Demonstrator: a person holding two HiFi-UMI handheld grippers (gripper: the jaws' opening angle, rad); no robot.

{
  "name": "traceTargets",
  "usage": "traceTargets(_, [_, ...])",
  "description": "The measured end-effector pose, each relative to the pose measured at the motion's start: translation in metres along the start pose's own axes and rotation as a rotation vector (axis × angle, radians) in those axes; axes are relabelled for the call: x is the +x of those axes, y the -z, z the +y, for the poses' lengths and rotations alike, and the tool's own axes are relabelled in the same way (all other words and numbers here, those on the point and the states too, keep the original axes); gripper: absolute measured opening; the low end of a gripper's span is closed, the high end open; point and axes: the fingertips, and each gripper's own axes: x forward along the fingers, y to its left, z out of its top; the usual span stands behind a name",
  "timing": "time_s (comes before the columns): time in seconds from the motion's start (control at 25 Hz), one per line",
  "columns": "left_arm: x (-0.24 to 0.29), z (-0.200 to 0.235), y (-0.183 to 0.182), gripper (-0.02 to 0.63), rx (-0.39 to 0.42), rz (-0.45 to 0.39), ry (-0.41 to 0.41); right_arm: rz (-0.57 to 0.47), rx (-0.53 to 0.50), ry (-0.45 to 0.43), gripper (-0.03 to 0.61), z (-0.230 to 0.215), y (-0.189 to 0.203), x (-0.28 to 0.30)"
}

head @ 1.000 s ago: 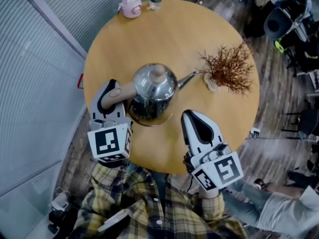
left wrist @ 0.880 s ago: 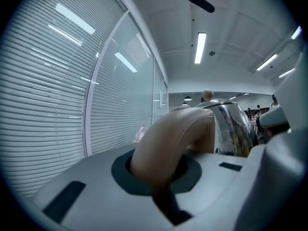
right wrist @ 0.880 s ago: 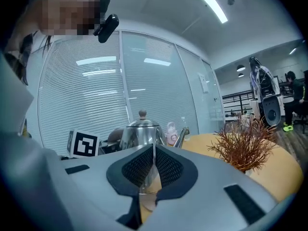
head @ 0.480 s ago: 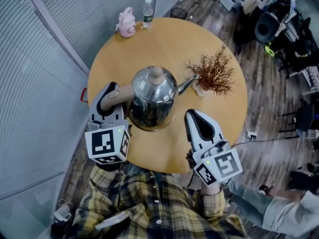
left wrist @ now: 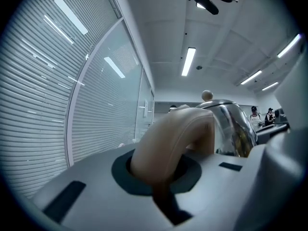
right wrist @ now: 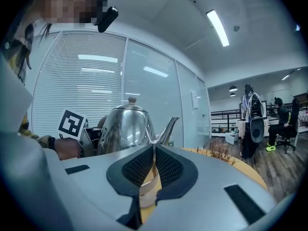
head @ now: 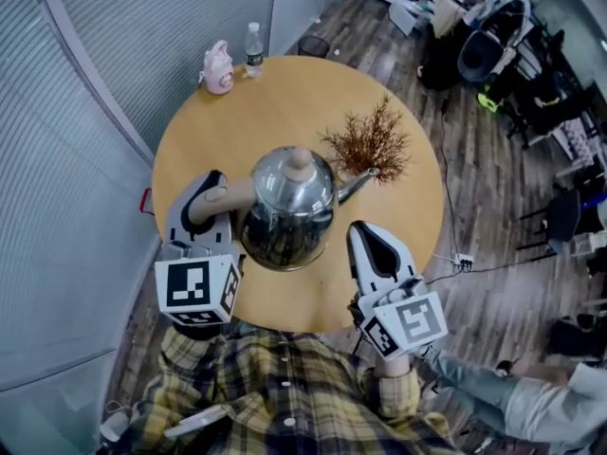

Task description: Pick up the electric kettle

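The electric kettle (head: 289, 202) is a shiny steel pot with a knob lid, a thin spout pointing right and a beige handle (head: 224, 195) on its left. It hangs above the round wooden table (head: 285, 93). My left gripper (head: 211, 193) is shut on the handle; in the left gripper view the handle (left wrist: 168, 143) fills the jaws and the steel body (left wrist: 231, 124) shows behind it. My right gripper (head: 366, 237) is just right of the kettle, not touching it, shut with nothing held. From the right gripper view the kettle (right wrist: 126, 126) stands beyond the closed jaws (right wrist: 153, 162).
A dried brown plant (head: 368, 145) lies on the table near the spout. A pink container (head: 218, 69) and a water bottle (head: 252, 49) stand at the table's far edge. Glass walls with blinds run along the left. Office chairs and people are off to the right.
Both grippers have risen, the left one carrying the kettle up with it. The table and the plant now look smaller and farther below.
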Motion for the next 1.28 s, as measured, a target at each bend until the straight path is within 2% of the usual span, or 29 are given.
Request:
traceTargets(0.2, [-0.013, -0.043, -0.021, 0.014, -0.001, -0.002, 0.046, -0.002, 0.008, 0.044, 0.038, -0.019, -0.010, -0.041])
traceTargets(0.44, [-0.003, -0.038, 0.003, 0.014, -0.039, -0.003, 0.093, -0.005, 0.008, 0.094, 0.038, -0.027, 0.011, -0.029])
traceTargets(0.72, [-0.004, -0.047, -0.011, 0.012, -0.035, -0.003, 0.109, -0.011, 0.016, 0.105, 0.038, -0.034, -0.001, -0.037])
traceTargets(1.28, [-0.007, -0.048, -0.014, 0.012, -0.041, -0.005, 0.101, -0.006, 0.009, 0.084, 0.037, -0.035, -0.003, -0.035])
